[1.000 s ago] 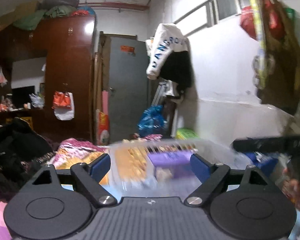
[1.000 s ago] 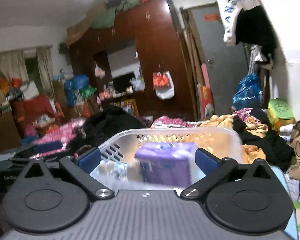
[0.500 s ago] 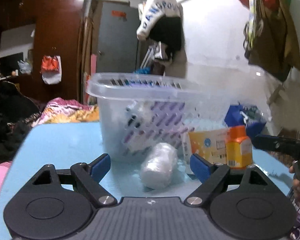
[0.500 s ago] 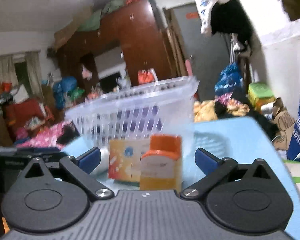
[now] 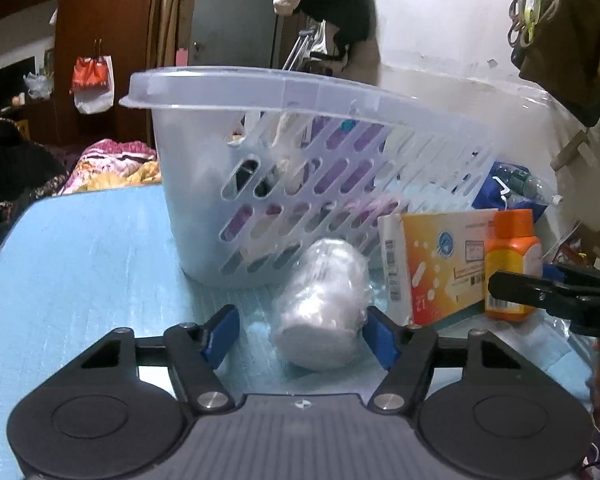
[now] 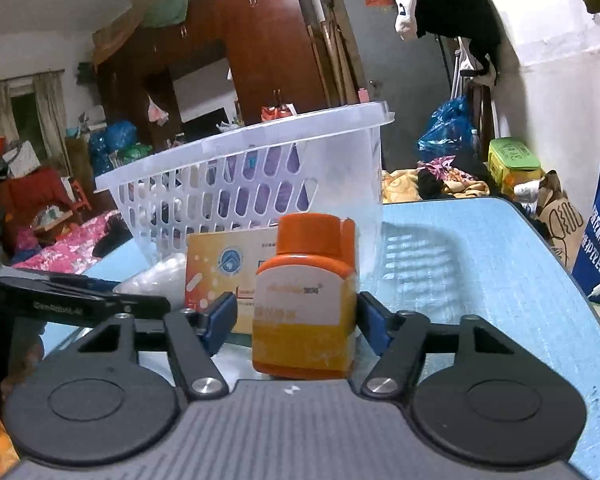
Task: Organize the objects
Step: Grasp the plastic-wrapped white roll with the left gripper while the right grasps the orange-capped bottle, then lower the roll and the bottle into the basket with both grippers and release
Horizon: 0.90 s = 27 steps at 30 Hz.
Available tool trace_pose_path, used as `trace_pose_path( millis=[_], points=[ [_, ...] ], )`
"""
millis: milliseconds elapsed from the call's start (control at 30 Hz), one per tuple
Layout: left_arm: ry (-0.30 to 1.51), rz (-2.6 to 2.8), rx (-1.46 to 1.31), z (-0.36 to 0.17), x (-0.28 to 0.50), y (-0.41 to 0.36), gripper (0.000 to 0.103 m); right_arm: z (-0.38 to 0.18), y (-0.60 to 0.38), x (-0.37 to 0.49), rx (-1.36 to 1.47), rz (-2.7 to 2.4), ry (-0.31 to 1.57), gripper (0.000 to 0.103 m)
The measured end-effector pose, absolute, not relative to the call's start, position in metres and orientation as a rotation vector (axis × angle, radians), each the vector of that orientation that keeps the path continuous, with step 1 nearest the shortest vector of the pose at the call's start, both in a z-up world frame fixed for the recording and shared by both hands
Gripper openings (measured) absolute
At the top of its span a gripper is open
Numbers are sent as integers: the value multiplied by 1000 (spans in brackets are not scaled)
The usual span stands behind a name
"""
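Blue worktop (image 5: 80, 264), two grippers lined up on things beside a clear plastic basket (image 5: 260, 152).

Left to right: the left gripper (image 5: 298, 334) has its fingers spread wide around a plastic-wrapped white roll (image 5: 322, 302) lying against the basket's foot, nothing clamped, seemingly set to pinch it. Next stands an orange-and-white box (image 5: 440, 264), its print too small to read. The right gripper (image 6: 296, 322) brackets an orange-capped bottle (image 6: 306, 300), fingers close on both sides though contact is unclear; the label is blurred. Both items look bound for the basket, where purple packs already sit.
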State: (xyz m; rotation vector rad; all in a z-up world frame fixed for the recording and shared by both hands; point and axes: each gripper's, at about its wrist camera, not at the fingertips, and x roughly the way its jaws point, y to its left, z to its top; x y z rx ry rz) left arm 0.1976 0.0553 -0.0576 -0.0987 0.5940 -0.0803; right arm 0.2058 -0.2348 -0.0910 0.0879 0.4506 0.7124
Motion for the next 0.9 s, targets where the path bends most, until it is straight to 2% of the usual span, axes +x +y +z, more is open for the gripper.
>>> trace_pose_path(
  millis=[33, 67, 100, 133, 300, 567, 900],
  points=[
    [598, -85, -100, -58, 197, 56, 68, -91, -236, 205, 89, 714, 446, 57],
    [595, -84, -100, -58, 197, 56, 67, -93, -235, 205, 88, 721, 443, 57],
    [592, -91, -101, -59, 196, 56, 60, -92, -234, 205, 85, 728, 438, 57],
    [587, -111, -101, -59, 194, 55, 46, -92, -234, 204, 82, 735, 428, 57],
    [543, -116, -108, -58, 186, 57, 46, -93, -237, 194, 78, 780, 358, 57],
    [345, -182, -94, -50, 150, 58, 46, -91, -243, 181, 99, 810, 240, 57],
    [247, -187, -67, -48, 138, 50, 46, -93, -250, 175, 168, 790, 149, 57]
  ],
)
